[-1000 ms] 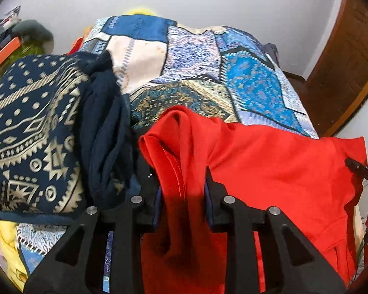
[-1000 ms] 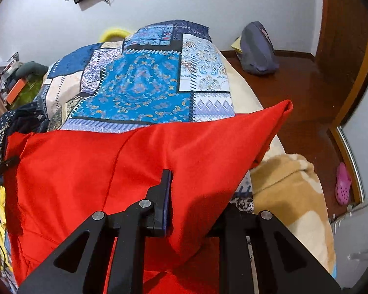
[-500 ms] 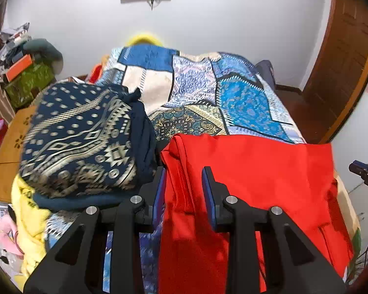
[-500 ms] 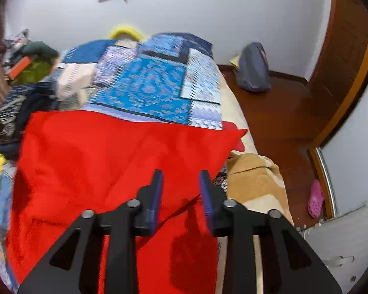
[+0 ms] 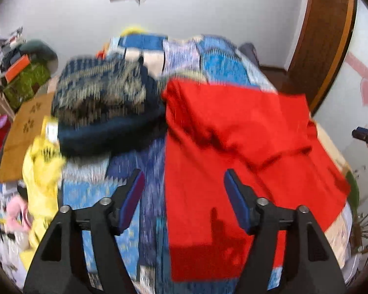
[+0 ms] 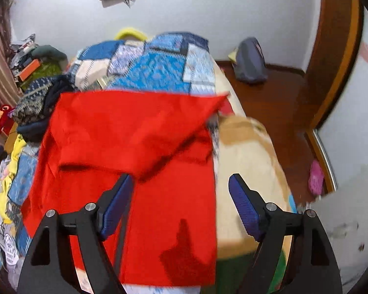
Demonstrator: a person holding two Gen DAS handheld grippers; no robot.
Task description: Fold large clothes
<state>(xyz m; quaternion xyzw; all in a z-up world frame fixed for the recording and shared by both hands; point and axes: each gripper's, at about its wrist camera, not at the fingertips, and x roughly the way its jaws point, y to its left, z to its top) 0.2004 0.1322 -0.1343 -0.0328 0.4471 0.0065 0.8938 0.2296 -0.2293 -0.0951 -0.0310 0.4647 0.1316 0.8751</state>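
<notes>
A large red garment (image 5: pixel 233 152) lies folded over itself on the patterned blue bedspread (image 5: pixel 147 171); it also shows in the right wrist view (image 6: pixel 135 152), its upper layer lying slantwise over the lower one. My left gripper (image 5: pixel 184 182) is open and empty above the garment's left edge. My right gripper (image 6: pixel 181 187) is open and empty above the garment's right edge. The right gripper's tip (image 5: pixel 366 138) shows at the far right of the left wrist view.
A folded navy patterned cloth (image 5: pixel 103 107) lies left of the red garment, with a yellow garment (image 5: pixel 41 171) below it. A tan blanket (image 6: pixel 247 161) lies on the bed's right side. A grey bag (image 6: pixel 250 61) stands on the wooden floor. Clutter (image 6: pixel 34 58) is at the far left.
Both grippers let go of the red garment, opened wide and pulled back and up. The red garment now rests folded on the bed.
</notes>
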